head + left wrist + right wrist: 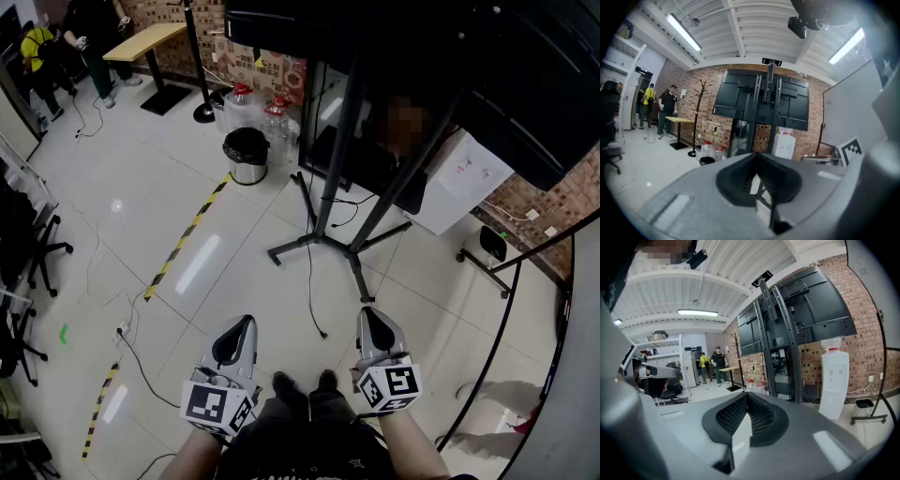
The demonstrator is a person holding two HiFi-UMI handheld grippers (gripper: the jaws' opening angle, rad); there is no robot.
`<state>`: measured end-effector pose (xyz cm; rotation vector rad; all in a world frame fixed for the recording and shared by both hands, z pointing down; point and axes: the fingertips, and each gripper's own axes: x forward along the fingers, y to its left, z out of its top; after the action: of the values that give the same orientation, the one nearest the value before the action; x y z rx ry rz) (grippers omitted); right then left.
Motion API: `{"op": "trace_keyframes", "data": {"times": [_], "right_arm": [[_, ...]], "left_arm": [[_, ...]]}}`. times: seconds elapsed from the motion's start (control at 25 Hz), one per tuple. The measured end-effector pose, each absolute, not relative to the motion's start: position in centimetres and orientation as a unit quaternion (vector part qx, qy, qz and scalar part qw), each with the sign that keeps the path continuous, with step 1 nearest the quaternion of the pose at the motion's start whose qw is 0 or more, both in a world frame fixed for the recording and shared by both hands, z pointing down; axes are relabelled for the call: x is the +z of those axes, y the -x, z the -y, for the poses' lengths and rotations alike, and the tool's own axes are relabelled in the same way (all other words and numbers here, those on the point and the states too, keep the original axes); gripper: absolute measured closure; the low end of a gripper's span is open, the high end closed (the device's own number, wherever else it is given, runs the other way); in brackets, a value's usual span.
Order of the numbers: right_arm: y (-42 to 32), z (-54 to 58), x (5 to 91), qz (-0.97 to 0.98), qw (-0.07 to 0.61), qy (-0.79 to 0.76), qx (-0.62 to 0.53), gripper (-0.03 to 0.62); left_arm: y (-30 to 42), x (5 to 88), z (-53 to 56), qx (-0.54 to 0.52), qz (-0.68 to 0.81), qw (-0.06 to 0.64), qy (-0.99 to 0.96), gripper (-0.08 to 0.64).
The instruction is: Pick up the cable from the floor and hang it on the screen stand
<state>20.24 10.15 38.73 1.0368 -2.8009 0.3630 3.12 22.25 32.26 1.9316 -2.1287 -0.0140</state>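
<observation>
Head view has my left tongs [240, 334] and right tongs [372, 326] side by side low in the picture, just ahead of my shoes [300, 384]. Both are pinched shut on nothing. Each gripper view shows its ribbed pads meeting at the tips, with only floor and room showing past them. I read that as a resting hold: closed, near level, aimed at the stand [349, 246], with no reach begun.

The cable [310, 272] is thin and black. It runs across the floor [141, 187] from the stand's feet toward me, and its loose end lies between the two tongs, ahead of them and apart from both. I take this for the one to lift, since it is nearest and trails out from the stand. A second lead snakes away at my left, so I could be wrong. Nothing of the job is done yet.

The screen [394, 28] sits high on the stand's slanted posts, which look like the natural place to drape a loop. A bin [247, 155] and bottles [258, 108] stand beside it against the wall, clear of my path.

As for writing, each cube [217, 405] carries black-and-white square markers, not words. The printed panel behind the bottles and the marks on the white dispenser [459, 183] are too small to read.
</observation>
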Motion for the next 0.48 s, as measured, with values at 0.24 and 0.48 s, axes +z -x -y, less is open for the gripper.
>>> {"op": "trace_keyframes", "data": {"times": [0.24, 0.48], "right_arm": [[-18.8, -8.1, 39.5, 0.917, 0.056, -0.376, 0.120, 0.584], [-17.7, -6.7, 42.0, 0.916, 0.071, -0.374, 0.125, 0.583]], "left_arm": [[-0.4, 32.9, -20.6, -0.011, 0.723, 0.121, -0.680, 0.557], [1.0, 33.9, -18.4, -0.009, 0.726, 0.129, -0.676, 0.555]]}}
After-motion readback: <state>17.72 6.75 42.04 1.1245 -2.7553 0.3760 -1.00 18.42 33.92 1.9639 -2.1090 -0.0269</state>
